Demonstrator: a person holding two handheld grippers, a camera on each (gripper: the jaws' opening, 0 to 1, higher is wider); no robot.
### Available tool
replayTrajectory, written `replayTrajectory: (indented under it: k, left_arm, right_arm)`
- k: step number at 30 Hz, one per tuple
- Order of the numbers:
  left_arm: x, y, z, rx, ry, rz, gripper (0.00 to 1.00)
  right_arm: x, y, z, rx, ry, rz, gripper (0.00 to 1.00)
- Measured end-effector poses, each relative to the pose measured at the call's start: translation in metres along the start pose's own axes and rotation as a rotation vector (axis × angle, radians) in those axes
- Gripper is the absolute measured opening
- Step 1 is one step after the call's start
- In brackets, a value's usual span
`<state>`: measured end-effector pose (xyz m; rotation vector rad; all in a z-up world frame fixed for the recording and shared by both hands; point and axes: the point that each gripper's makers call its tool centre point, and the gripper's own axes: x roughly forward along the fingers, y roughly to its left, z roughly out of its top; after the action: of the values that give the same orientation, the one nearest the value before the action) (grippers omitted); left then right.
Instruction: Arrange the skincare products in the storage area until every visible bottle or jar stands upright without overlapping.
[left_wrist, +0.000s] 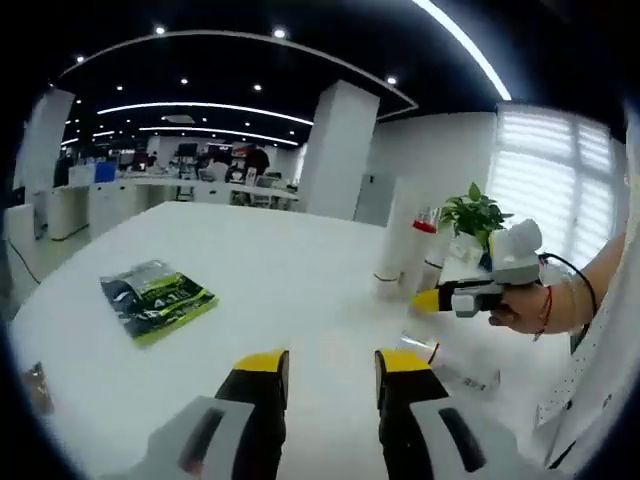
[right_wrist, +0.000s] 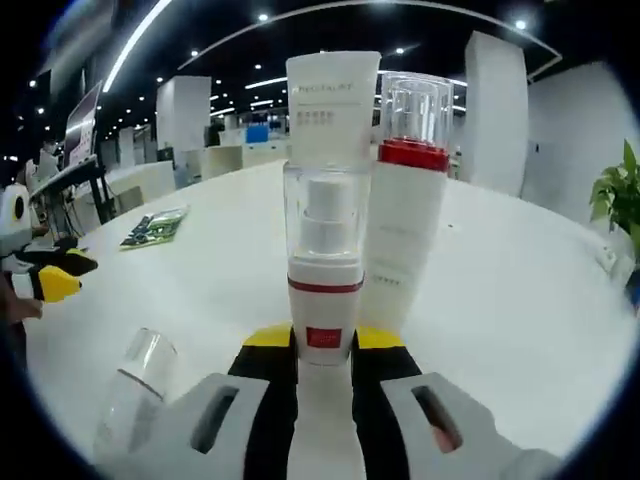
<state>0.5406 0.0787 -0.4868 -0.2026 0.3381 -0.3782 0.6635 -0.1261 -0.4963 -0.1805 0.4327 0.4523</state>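
Observation:
A small white pump bottle (right_wrist: 322, 290) with a clear cap and a red label stands upright between the yellow-tipped jaws of my right gripper (right_wrist: 323, 342), which is shut on its base. Close behind it stand a tall white tube (right_wrist: 333, 100) and a white bottle (right_wrist: 405, 210) with a red band and clear cap. A clear-capped bottle (right_wrist: 135, 390) lies on its side at the lower left. My left gripper (left_wrist: 333, 365) hovers open over the white table (left_wrist: 280, 270) with nothing in it. In the left gripper view the right gripper (left_wrist: 470, 295) sits by the tube (left_wrist: 400, 230).
A green packet (left_wrist: 157, 298) lies flat on the table to the left. A potted plant (left_wrist: 475, 215) stands behind the bottles near the table's far edge. A hand (left_wrist: 525, 315) holds the right gripper. Desks and pillars fill the office behind.

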Motion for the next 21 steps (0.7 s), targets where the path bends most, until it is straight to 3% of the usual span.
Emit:
replayTrajectory:
  k: [3, 7, 10, 13, 17, 21]
  left_arm:
    - [-0.006, 0.005, -0.013, -0.033, -0.012, 0.016, 0.37]
    - [-0.013, 0.009, -0.016, -0.005, -0.053, 0.044, 0.39]
    - [-0.012, 0.011, -0.021, -0.017, -0.055, 0.054, 0.39]
    - [-0.012, 0.027, -0.022, 0.072, -0.062, 0.151, 0.39]
    - [-0.009, 0.019, -0.026, 0.056, -0.045, 0.109, 0.41]
    - [-0.006, 0.015, -0.038, 0.118, 0.015, 0.093, 0.40]
  right_arm:
    - [0.000, -0.002, -0.002, 0.005, 0.008, -0.024, 0.18]
    - [-0.001, -0.014, -0.006, 0.057, 0.019, -0.104, 0.18]
    - [0.000, -0.015, -0.008, 0.069, 0.024, -0.120, 0.18]
    - [0.001, -0.017, -0.010, 0.098, 0.035, -0.152, 0.18]
    - [0.003, -0.026, -0.012, 0.146, 0.053, -0.220, 0.18]
    - [0.004, -0.028, -0.013, 0.163, 0.063, -0.251, 0.18]
